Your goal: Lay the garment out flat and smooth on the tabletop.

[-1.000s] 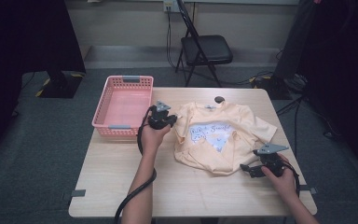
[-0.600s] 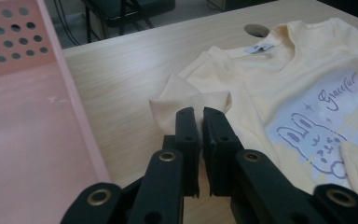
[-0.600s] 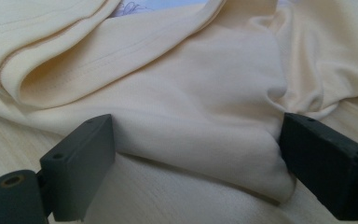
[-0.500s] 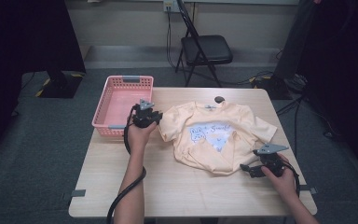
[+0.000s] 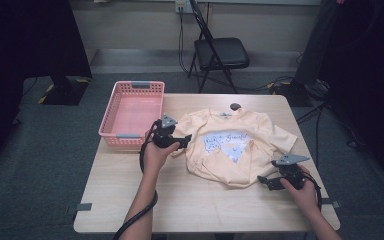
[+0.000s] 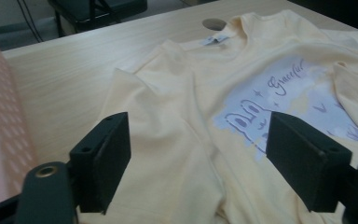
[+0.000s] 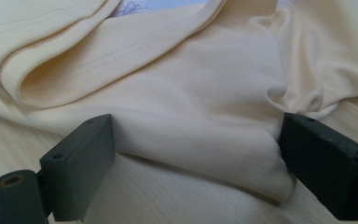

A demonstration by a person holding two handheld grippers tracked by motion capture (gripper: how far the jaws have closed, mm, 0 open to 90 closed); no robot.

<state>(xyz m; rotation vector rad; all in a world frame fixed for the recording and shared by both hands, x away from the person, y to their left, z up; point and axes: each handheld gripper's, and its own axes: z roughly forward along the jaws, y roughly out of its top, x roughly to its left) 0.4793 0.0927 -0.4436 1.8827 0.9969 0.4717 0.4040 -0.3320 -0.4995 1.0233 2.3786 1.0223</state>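
One container stands on the table (image 5: 130, 200): a pink basket (image 5: 132, 114) at the left edge, around ten o'clock from the table's middle, and its floor looks bare. In the left gripper view the same basket's wall runs down the left border.

At about three o'clock from the basket lies the pale yellow T-shirt (image 5: 240, 145), spread across the middle of the table with its collar toward twelve o'clock. The left gripper (image 5: 182, 141) sits just beside the shirt's near-left sleeve, at roughly nine o'clock from the print. Its jaws have just been opening and now stand wide; in the left gripper view the folded-in sleeve and shoulder (image 6: 168, 140) lie between and beyond them, with no pad pressing on the cloth. The right gripper (image 5: 266, 182) rests at the shirt's hem, near five o'clock from the print. Its jaws are spread as well, and in the right gripper view the rounded, doubled hem (image 7: 200, 140) sits between them, the right-hand pad close against a fold.

The shirt is soft and creased, part-folded, its lower edge turned up over the front. A light blue and lilac print (image 6: 279, 107) with script lettering covers the chest, and a small white label (image 6: 213, 40) shows inside the collar. A dark round spot (image 5: 235, 106) on the table lies just beyond the collar.
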